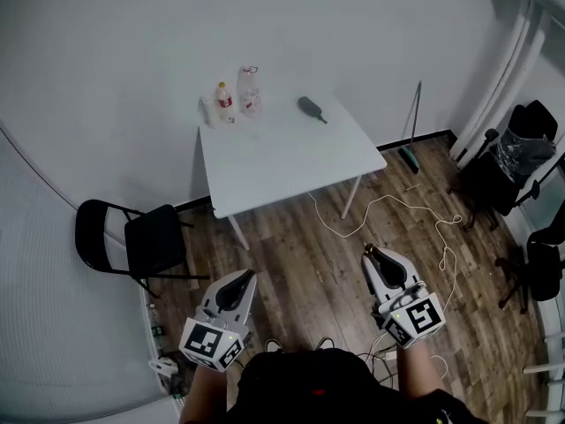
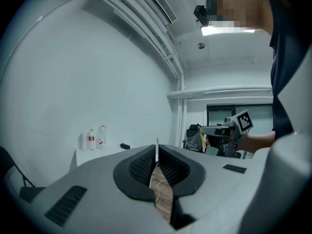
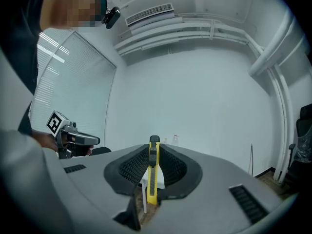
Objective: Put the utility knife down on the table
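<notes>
At lower left of the head view, the grey left gripper has its jaws pressed together on nothing. The white rectangular table stands at upper centre. At lower right, the grey right gripper clamps the yellow plastic utility knife, well apart from the table.

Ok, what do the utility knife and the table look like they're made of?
The utility knife looks plastic: glossy yellow casing, black slider. The table has a smooth matte white top, probably laminate; thin white legs, possibly painted metal.
</notes>
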`<action>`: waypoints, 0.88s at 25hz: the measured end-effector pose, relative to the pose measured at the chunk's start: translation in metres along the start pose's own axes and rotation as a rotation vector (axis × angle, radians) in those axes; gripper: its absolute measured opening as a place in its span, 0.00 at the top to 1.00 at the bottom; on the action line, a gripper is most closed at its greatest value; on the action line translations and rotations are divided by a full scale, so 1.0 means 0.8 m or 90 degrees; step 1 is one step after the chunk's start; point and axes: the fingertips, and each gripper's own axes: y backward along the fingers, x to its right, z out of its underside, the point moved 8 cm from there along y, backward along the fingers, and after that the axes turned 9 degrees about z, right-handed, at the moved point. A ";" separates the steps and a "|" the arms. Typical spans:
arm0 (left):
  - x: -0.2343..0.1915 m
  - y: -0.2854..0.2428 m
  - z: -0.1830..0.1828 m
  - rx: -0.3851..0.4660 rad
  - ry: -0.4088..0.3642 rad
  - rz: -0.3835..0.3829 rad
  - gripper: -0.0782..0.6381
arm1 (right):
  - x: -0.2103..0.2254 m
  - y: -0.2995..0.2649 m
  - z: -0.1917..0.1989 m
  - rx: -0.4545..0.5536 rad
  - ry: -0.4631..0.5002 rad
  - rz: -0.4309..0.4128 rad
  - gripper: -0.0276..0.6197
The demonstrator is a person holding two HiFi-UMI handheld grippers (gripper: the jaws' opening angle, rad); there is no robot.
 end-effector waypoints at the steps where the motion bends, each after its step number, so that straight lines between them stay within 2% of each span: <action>1: -0.004 0.006 0.002 -0.001 0.001 0.003 0.84 | -0.008 -0.003 0.001 -0.001 -0.001 0.000 0.84; 8: -0.059 0.067 0.026 -0.015 0.006 0.004 0.84 | -0.084 -0.039 0.005 0.030 -0.026 -0.017 0.84; 12: -0.084 0.088 0.035 -0.024 0.019 0.005 0.84 | -0.114 -0.059 0.014 0.015 -0.026 -0.022 0.84; 16: -0.107 0.092 0.038 -0.013 0.027 0.007 0.84 | -0.126 -0.082 0.020 -0.002 -0.018 -0.025 0.84; 22: -0.147 0.067 0.041 -0.020 0.036 -0.003 0.84 | -0.109 -0.137 0.037 -0.041 0.005 -0.020 0.84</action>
